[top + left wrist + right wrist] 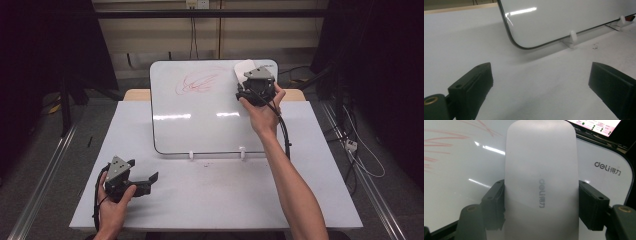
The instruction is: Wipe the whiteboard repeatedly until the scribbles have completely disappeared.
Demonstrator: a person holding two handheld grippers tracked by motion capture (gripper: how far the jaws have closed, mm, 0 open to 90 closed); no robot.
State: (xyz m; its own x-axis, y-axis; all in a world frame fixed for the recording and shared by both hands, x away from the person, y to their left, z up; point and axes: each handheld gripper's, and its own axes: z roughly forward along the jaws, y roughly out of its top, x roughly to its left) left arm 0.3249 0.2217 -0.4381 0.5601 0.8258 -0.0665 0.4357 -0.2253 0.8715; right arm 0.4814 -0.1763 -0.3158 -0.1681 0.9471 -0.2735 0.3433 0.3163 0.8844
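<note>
Right gripper view reveals lettering on the clamped eraser [540, 177].

White eraser [540, 182], smooth rounded oblong with grey "deli" lettering along its length, sits clamped by its long sides, rounded end pointing away over the whiteboard [200, 125]. It is at the whiteboard's top right corner, right of the red scribble [197, 82] on the propped-up board.

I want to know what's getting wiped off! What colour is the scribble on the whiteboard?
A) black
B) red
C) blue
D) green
B: the scribble on the whiteboard is red, near the white eraser that the right gripper holds up at the board's top corner.
</note>
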